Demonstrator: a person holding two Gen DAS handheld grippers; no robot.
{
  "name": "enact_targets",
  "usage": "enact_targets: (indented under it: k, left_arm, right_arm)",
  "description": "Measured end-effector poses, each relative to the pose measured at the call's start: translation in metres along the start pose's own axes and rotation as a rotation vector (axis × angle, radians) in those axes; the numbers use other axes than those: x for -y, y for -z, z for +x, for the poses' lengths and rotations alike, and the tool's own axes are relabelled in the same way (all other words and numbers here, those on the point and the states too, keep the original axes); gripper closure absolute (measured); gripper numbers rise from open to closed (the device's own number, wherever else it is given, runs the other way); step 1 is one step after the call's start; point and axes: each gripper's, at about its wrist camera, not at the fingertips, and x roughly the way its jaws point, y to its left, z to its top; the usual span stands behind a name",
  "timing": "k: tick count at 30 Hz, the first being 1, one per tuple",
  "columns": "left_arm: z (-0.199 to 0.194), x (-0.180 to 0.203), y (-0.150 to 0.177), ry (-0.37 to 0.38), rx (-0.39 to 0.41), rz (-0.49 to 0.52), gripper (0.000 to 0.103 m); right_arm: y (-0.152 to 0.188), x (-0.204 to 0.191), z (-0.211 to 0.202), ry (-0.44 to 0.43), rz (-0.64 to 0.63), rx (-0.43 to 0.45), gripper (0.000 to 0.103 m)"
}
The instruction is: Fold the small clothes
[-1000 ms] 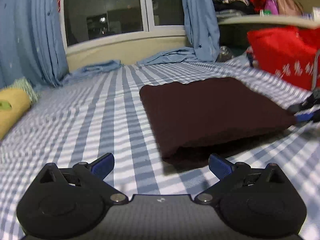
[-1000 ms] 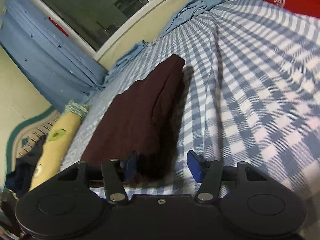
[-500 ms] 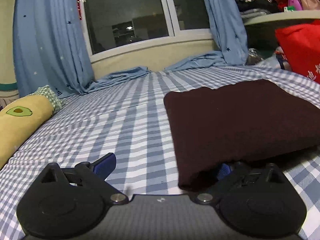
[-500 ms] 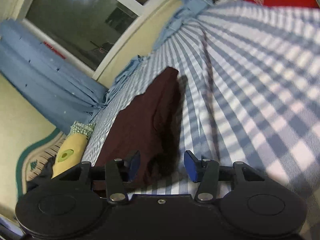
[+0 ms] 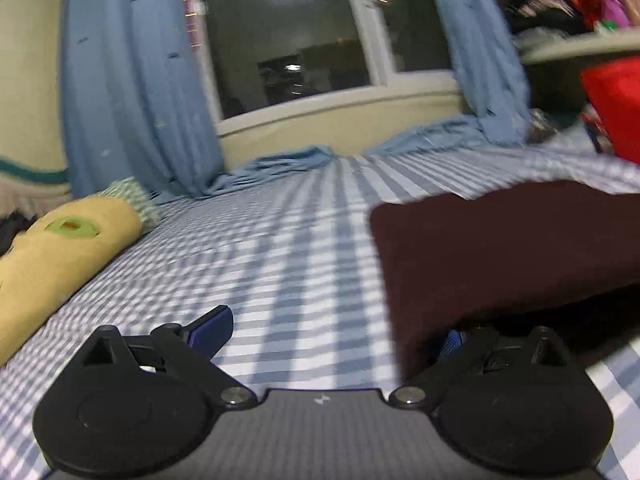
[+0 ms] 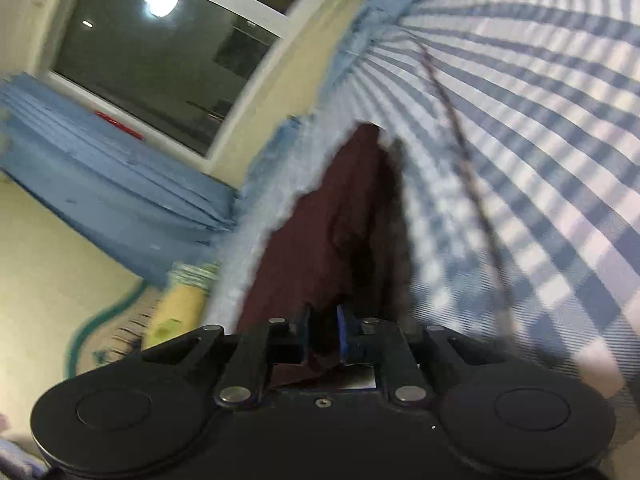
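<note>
Two hand-held grippers work the near edge of the dark maroon folded cloth (image 5: pixel 500 248) lying on the blue-and-white checked bed (image 5: pixel 288 264). The right hand-held gripper (image 6: pixel 323 330) has just been closing, and its blue pads now pinch a bunch of that cloth. The left hand-held gripper (image 5: pixel 332 334) stands wide, one finger tucked under the cloth's corner, nothing gripped. To fold well, the left should probably close on all layers first, then both lift evenly so the edge stays straight.
</note>
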Motion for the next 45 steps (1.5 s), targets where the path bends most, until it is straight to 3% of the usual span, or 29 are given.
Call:
enact_targets:
  k: [3, 5, 7, 11, 14, 17, 21, 24, 27, 33, 35, 38, 39, 41, 43, 45]
  left_arm:
    - [0.011, -0.016, 0.006, 0.031, -0.075, -0.068, 0.001]
    - [0.020, -0.015, 0.012, 0.020, -0.146, -0.062, 0.000]
    - [0.020, -0.020, 0.011, 0.032, -0.150, -0.091, 0.000]
    - [0.011, -0.016, 0.007, 0.028, -0.151, -0.085, 0.003]
    - [0.027, -0.026, 0.015, 0.122, -0.301, -0.114, 0.003]
    - [0.020, -0.042, 0.016, 0.182, -0.322, -0.147, 0.003]
    - [-0.009, -0.048, 0.022, 0.169, -0.322, -0.064, 0.001]
    - [-0.034, -0.060, 0.023, 0.179, -0.271, -0.085, 0.001]
    - [-0.034, -0.065, 0.003, 0.202, -0.209, -0.143, 0.001]
    - [-0.008, -0.031, -0.023, 0.255, -0.159, -0.108, 0.001]
    - [0.001, -0.018, -0.018, 0.245, -0.176, -0.063, 0.002]
    - [0.018, -0.014, -0.003, 0.221, -0.244, -0.044, 0.001]
    - [0.020, -0.015, 0.002, 0.233, -0.254, -0.049, 0.001]
    - [0.020, -0.019, 0.004, 0.247, -0.251, -0.063, 0.001]
    - [0.013, -0.025, 0.000, 0.252, -0.231, -0.077, 0.002]
    - [0.003, -0.033, -0.006, 0.263, -0.198, -0.097, 0.002]
  right_arm:
    - [-0.004, 0.000, -0.009, -0.069, 0.026, 0.036, 0.091]
    - [-0.001, 0.007, -0.002, -0.020, 0.017, 0.010, 0.091]
    - [0.009, 0.027, 0.007, 0.028, 0.046, -0.028, 0.091]
    - [0.016, 0.050, 0.004, 0.012, 0.117, -0.014, 0.094]
    - [0.012, 0.044, -0.001, 0.029, 0.075, -0.004, 0.094]
    - [0.011, 0.049, -0.003, 0.071, 0.073, -0.013, 0.095]
    - [0.012, 0.052, -0.027, 0.152, 0.033, 0.039, 0.089]
    - [0.012, 0.033, -0.042, 0.178, -0.058, 0.054, 0.088]
    - [0.016, 0.004, -0.043, 0.144, -0.150, 0.044, 0.075]
    - [0.030, -0.040, -0.008, 0.027, -0.224, -0.047, 0.074]
    - [0.032, -0.041, 0.009, 0.039, -0.212, -0.078, 0.074]
    - [0.035, -0.021, 0.022, 0.127, -0.181, -0.095, 0.078]
    - [0.034, -0.011, 0.020, 0.146, -0.161, -0.085, 0.090]
    - [0.032, 0.006, 0.015, 0.143, -0.096, -0.086, 0.098]
    - [0.032, 0.005, 0.008, 0.141, -0.102, -0.093, 0.094]
    - [0.031, -0.008, 0.002, 0.120, -0.157, -0.090, 0.065]
